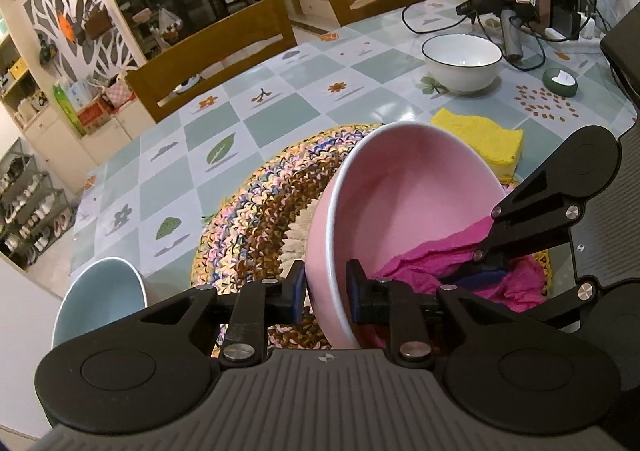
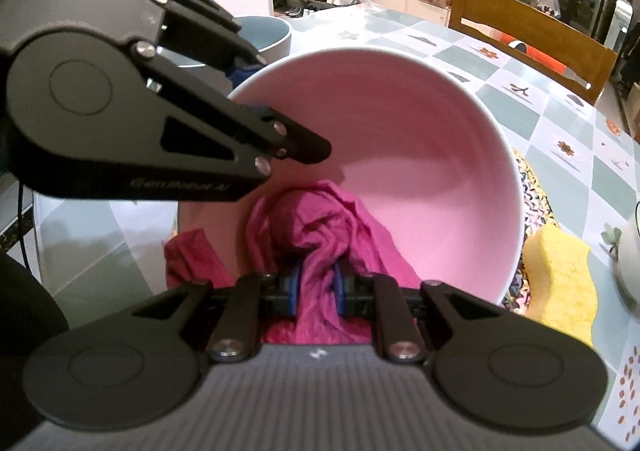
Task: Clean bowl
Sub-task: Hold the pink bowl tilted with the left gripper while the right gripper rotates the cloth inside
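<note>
Left claw [image 1: 327,291] pinches the tilted pink bowl's [image 1: 408,187] rim; right claw [image 2: 316,287] clamps the magenta cloth [image 2: 320,227] inside. Hard wiping could twist the rim loose, dropping it onto the table [image 1: 280,91].

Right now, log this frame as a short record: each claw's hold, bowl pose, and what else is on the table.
left claw: shut on pink bowl rim
right claw: shut on magenta cloth
bowl pose: tilted over woven mat
cloth: bunched inside bowl
nearby: yellow sponge, white bowl, blue bowl
surface: checked tablecloth
</note>
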A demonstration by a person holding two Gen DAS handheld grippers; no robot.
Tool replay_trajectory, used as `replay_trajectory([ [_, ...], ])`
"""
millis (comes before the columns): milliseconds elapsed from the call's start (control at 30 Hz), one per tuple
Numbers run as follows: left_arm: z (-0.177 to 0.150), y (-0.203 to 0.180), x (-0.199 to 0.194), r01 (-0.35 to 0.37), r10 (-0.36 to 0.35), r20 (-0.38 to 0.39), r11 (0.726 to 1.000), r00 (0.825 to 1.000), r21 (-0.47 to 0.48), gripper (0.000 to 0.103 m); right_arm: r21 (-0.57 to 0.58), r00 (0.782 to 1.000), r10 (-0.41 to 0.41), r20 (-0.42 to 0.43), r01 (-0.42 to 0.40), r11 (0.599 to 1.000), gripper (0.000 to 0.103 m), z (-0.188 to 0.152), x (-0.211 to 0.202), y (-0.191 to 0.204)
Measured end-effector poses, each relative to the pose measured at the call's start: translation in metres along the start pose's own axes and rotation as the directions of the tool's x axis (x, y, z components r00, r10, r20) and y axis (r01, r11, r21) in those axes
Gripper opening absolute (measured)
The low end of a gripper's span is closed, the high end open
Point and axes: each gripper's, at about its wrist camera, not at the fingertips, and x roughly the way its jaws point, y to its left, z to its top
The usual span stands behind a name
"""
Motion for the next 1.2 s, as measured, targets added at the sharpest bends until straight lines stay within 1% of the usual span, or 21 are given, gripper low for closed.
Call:
replay_trajectory([
  [100, 0.001, -0.003, 0.002, -0.009, 0.009, 0.006, 1.000, 1.000, 0.021, 0.026, -0.026, 1.000, -0.024, -0.011, 0.023, 0.999, 0.017, -0.001, 0.002, 0.001],
  [233, 0.000, -0.011, 0.005, -0.024, 0.024, 0.010, 0.998, 1.000, 0.053, 0.034, -0.059, 0.998, -0.055, -0.025, 0.053, 0.997, 0.017, 0.000, 0.007, -0.002],
  [333, 0.000, -0.016, 0.009, -0.038, 0.037, 0.015, 0.997, 0.999, 0.074, 0.036, -0.084, 0.997, -0.078, -0.029, 0.075, 0.994, 0.017, 0.000, 0.008, -0.002],
  [500, -0.002, -0.019, 0.017, -0.049, 0.048, 0.010, 0.994, 0.999, 0.099, 0.036, -0.113, 0.994, -0.107, -0.023, 0.103, 0.988, 0.017, -0.002, 0.008, -0.002],
  [600, -0.004, -0.020, 0.018, -0.054, 0.052, 0.016, 0.991, 0.999, 0.122, 0.032, -0.152, 0.990, -0.138, -0.017, 0.134, 0.979, 0.017, -0.005, 0.009, 0.000],
  [767, -0.005, -0.019, 0.017, -0.048, 0.044, 0.032, 0.990, 0.999, 0.132, 0.030, -0.232, 0.976, -0.216, -0.004, 0.209, 0.950, 0.017, -0.007, 0.012, -0.001],
  [900, -0.004, -0.018, 0.017, -0.042, 0.038, 0.032, 0.990, 0.999, 0.133, 0.030, -0.256, 0.968, -0.252, 0.020, 0.248, 0.934, 0.016, -0.007, 0.011, -0.008],
  [933, -0.003, -0.018, 0.017, -0.041, 0.037, 0.033, 0.990, 0.999, 0.134, 0.030, -0.268, 0.965, -0.260, 0.027, 0.258, 0.928, 0.016, -0.007, 0.012, -0.009],
  [1033, -0.002, -0.018, 0.017, -0.036, 0.031, 0.034, 0.990, 0.999, 0.134, 0.030, -0.352, 0.949, -0.307, 0.070, 0.312, 0.882, 0.016, -0.007, 0.014, -0.013],
  [1100, 0.000, -0.018, 0.018, -0.033, 0.028, 0.034, 0.991, 0.999, 0.134, 0.030, -0.394, 0.942, -0.322, 0.093, 0.331, 0.857, 0.016, -0.007, 0.013, -0.014],
  [1133, 0.000, -0.018, 0.018, -0.032, 0.028, 0.035, 0.990, 0.999, 0.134, 0.030, -0.418, 0.939, -0.327, 0.106, 0.341, 0.842, 0.015, -0.008, 0.013, -0.014],
  [1167, 0.000, -0.018, 0.018, -0.032, 0.027, 0.035, 0.990, 0.999, 0.135, 0.030, -0.456, 0.934, -0.334, 0.127, 0.355, 0.816, 0.015, -0.009, 0.013, -0.013],
  [1200, 0.001, -0.018, 0.018, -0.032, 0.027, 0.035, 0.990, 0.999, 0.135, 0.030, -0.475, 0.931, -0.337, 0.142, 0.362, 0.802, 0.015, -0.010, 0.013, -0.013],
])
